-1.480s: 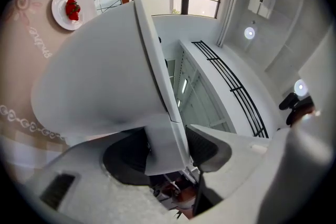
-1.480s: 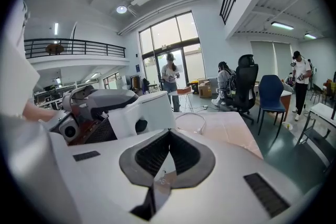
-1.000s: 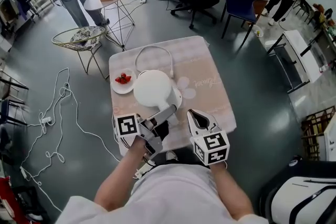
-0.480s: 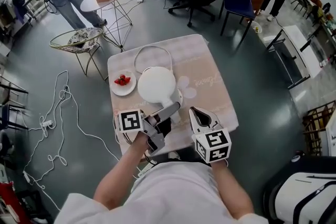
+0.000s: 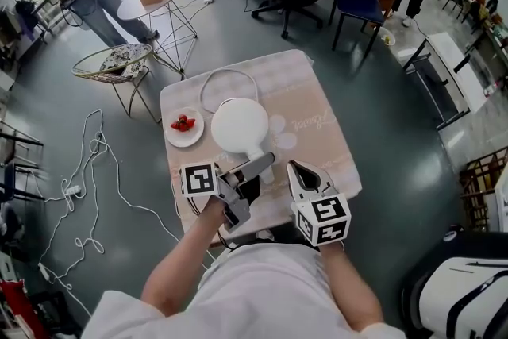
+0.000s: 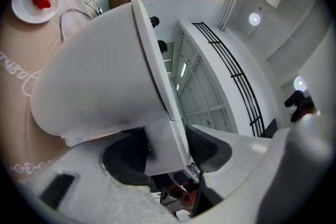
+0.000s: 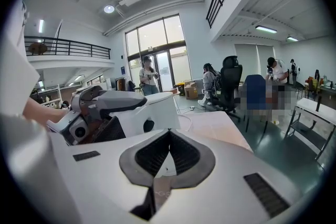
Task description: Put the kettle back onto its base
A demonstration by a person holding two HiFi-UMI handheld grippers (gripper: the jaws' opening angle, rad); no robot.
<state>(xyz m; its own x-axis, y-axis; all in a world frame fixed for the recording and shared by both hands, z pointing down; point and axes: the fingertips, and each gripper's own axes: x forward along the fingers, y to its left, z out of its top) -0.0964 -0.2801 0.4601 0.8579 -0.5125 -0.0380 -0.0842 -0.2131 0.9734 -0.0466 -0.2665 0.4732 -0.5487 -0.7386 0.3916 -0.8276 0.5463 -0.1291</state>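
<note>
A white, round-bodied electric kettle (image 5: 238, 125) is over the middle of a square table (image 5: 321, 131) covered in a pale pink cloth. The left gripper (image 5: 255, 171) holds the kettle by its handle, jaws partly spread and clamped on it. The right gripper (image 5: 305, 175) waits at the table's near edge, jaws closed together on nothing. A white power cord (image 5: 229, 71) loops toward the table's far side, and a white plate of red strawberries (image 5: 176, 136) sits at the table's left edge. The base itself cannot be made out, perhaps hidden under the kettle. Seating and release likely remain.
</note>
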